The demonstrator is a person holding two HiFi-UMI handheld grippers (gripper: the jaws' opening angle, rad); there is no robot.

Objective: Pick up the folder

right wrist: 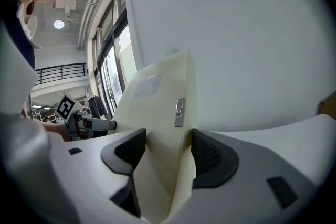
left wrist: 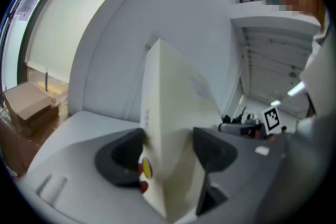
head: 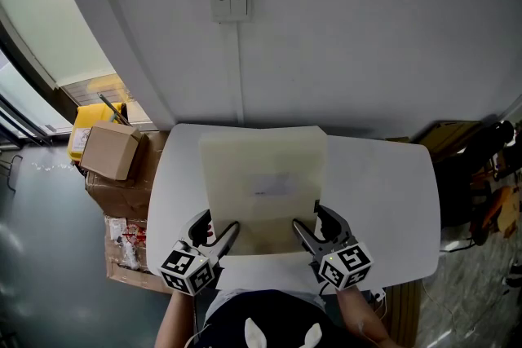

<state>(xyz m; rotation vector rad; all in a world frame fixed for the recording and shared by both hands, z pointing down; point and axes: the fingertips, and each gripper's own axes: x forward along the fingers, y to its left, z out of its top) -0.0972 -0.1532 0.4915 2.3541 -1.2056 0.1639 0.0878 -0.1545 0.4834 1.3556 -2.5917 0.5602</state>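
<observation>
A cream folder (head: 263,183) is held up off the white table (head: 383,200), tilted with its far edge raised toward the wall. My left gripper (head: 218,240) is shut on its near left corner, and my right gripper (head: 308,236) is shut on its near right corner. In the left gripper view the folder (left wrist: 173,128) stands edge-on between the dark pads (left wrist: 123,157), with red and yellow dots on its spine. In the right gripper view the folder (right wrist: 163,113) shows a small metal label plate (right wrist: 179,112) on its edge between the pads (right wrist: 210,157).
A grey wall with a light switch (head: 229,6) rises just behind the table. Cardboard boxes (head: 114,155) and a yellow object sit on the floor at the left. Dark clutter (head: 481,175) lies beyond the table's right end.
</observation>
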